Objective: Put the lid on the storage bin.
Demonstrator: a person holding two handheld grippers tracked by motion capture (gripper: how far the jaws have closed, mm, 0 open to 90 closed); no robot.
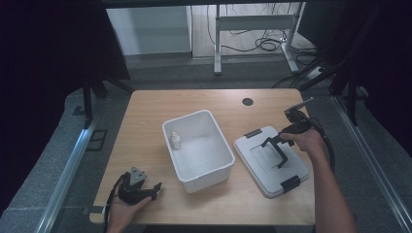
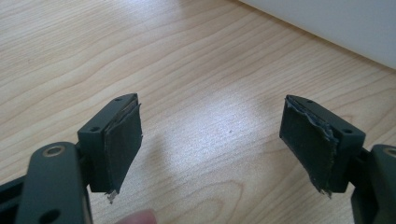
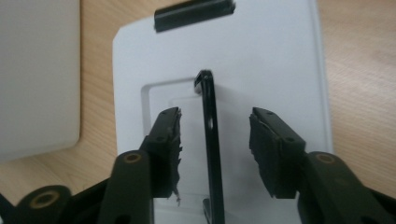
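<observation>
Tongs (image 3: 215, 140) astride one lid (image 3: 271, 60) handle (image 3: 210, 121); one bin (image 1: 198, 150), one bottle (image 1: 175, 141).

The small bottle (image 1: 175, 141) in the white bin (image 1: 218, 137) is showing too small for its label to be read. In the right gripper view, the lid's black handle (image 3: 210, 140) is running off at 6 o'clock, and the bin (image 3: 37, 74) is being cut off at 9 o'clock.
</observation>
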